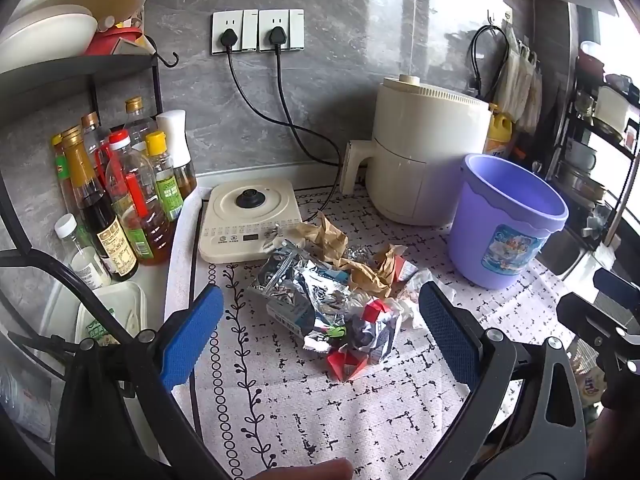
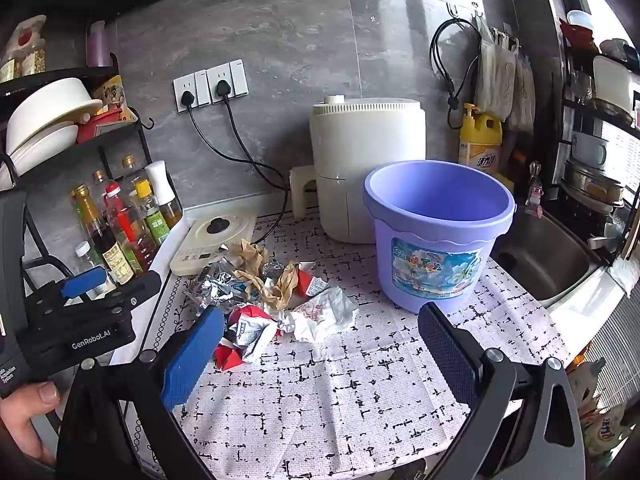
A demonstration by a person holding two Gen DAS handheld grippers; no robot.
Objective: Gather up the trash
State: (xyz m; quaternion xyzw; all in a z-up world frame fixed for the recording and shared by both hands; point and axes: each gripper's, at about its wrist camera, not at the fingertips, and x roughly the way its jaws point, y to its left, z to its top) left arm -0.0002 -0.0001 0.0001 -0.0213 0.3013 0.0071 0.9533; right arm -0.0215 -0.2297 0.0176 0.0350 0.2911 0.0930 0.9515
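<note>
Trash pile (image 1: 340,296) partly overlapping itself, purple bucket (image 2: 436,236) interior half hidden, both jaws spread, empty.

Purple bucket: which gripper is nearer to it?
Right. The right gripper sits open just in front of the bucket, its right-hand finger below the base. The left gripper hangs open over the trash pile, bucket off to its right.

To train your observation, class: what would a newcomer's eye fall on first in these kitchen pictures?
First, the heap of crumpled trash in the middle of the patterned mat. Next, the lilac bucket standing to its right, in front of the cream appliance. Then the cluster of bottles at the left.
</note>
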